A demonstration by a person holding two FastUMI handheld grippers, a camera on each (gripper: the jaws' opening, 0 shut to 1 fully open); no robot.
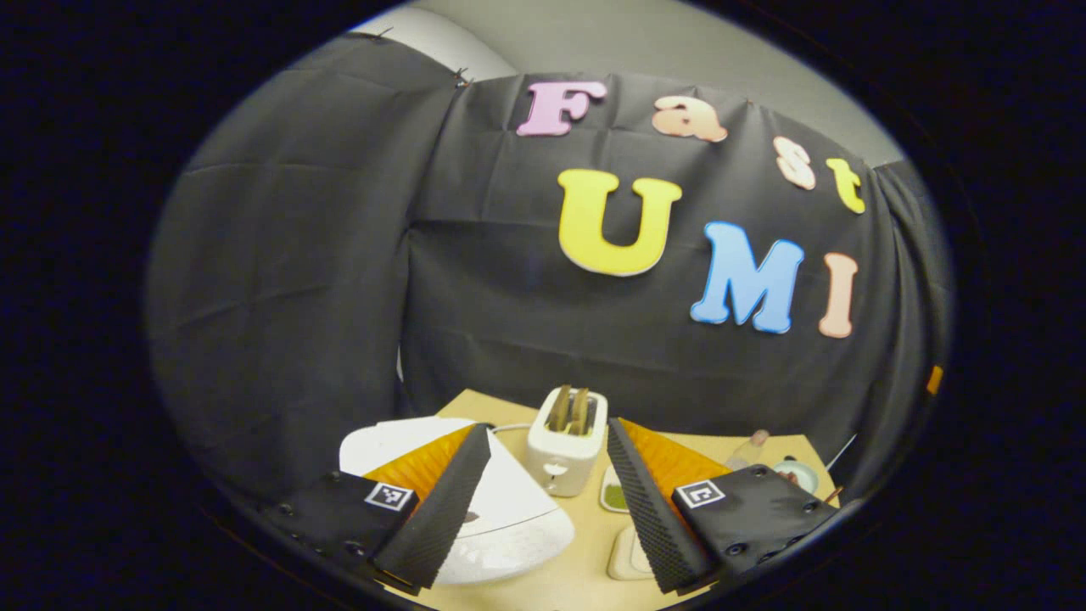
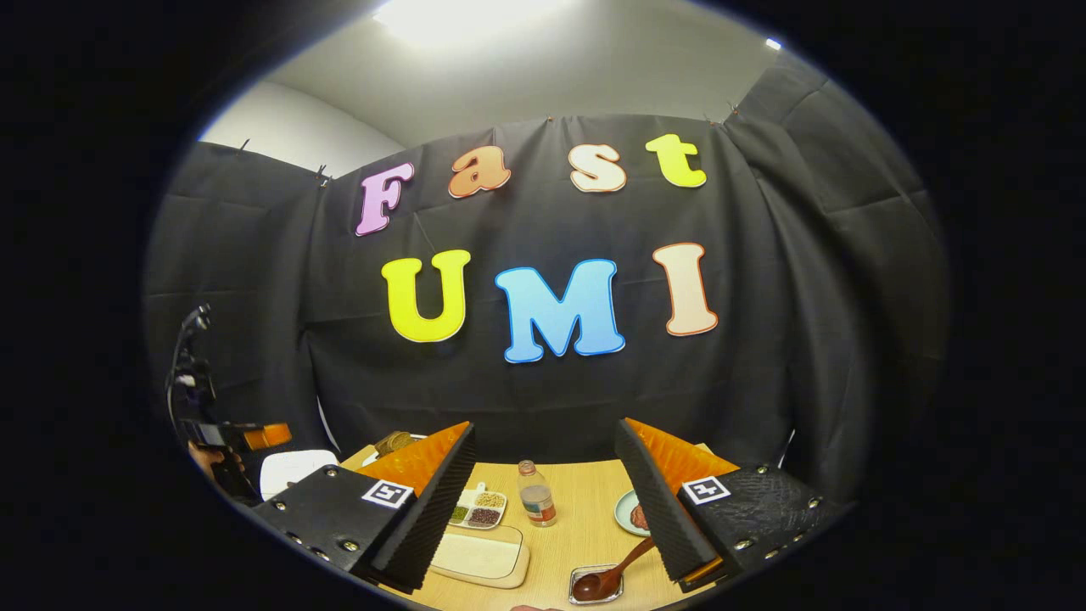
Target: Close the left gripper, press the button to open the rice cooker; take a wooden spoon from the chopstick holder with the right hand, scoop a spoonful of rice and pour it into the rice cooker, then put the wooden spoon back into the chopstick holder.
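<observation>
Your left gripper (image 1: 547, 501) hangs over the table (image 1: 585, 577) with its fingers spread apart, so you'd need to bring them together before pressing. Below its left finger sits the white rice cooker (image 1: 509, 526), lid down, with a toaster (image 1: 566, 450) just behind. Your right gripper (image 2: 543, 501) is likewise spread and holding nothing; the wooden spoon (image 2: 611, 577) lies low between its fingers, bowl resting in a small dish (image 2: 594, 594).

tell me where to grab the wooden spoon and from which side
Grip the wooden spoon on its bare handle, upper end, coming from above. The bowl sits down in a small metal holder while the handle slants up and right, free of the table, just ahead of the open right gripper.
</observation>
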